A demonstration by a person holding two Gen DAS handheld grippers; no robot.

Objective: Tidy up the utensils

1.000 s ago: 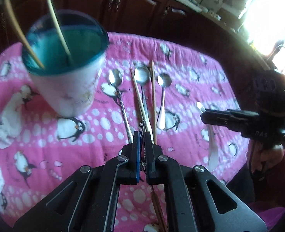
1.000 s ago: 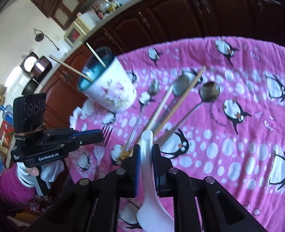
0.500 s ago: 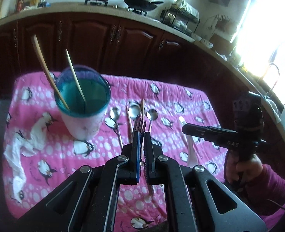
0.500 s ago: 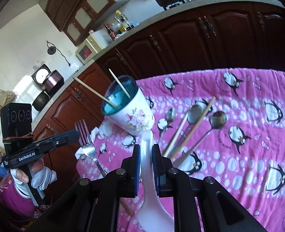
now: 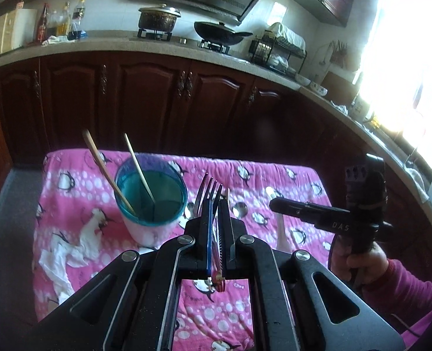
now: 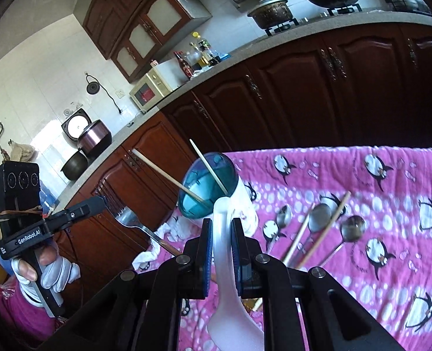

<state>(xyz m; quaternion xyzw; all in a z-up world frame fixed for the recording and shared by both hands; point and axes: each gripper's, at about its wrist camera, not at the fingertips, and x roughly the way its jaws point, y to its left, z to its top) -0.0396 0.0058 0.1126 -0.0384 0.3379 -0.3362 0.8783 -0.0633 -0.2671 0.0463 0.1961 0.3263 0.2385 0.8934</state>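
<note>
My left gripper [image 5: 215,204] is shut on a metal fork [image 5: 208,188], tines pointing forward, held in the air right of a blue-rimmed white cup [image 5: 150,199]. Two wooden chopsticks [image 5: 137,166] lean in that cup. My right gripper [image 6: 221,228] is shut on a white ceramic spoon [image 6: 224,263], handle forward and bowl hanging below the jaws, raised above the pink penguin cloth [image 6: 391,263]. Three metal spoons [image 6: 318,213] and two chopsticks [image 6: 327,231] lie on the cloth right of the cup [image 6: 213,187]. The left gripper [image 6: 99,203] with the fork [image 6: 128,219] shows in the right wrist view.
A crumpled white tissue [image 5: 69,248] lies on the cloth left of the cup. Dark wooden cabinets [image 5: 145,99] and a counter with a pot [image 5: 157,19] and a wok stand behind. The right gripper [image 5: 277,203] is seen at the right, held by a hand [image 5: 362,263].
Both grippers have risen and tilted up with their utensils; the fork left the cloth. The cup and the cloth look smaller and lower, and more of the kitchen shows.
</note>
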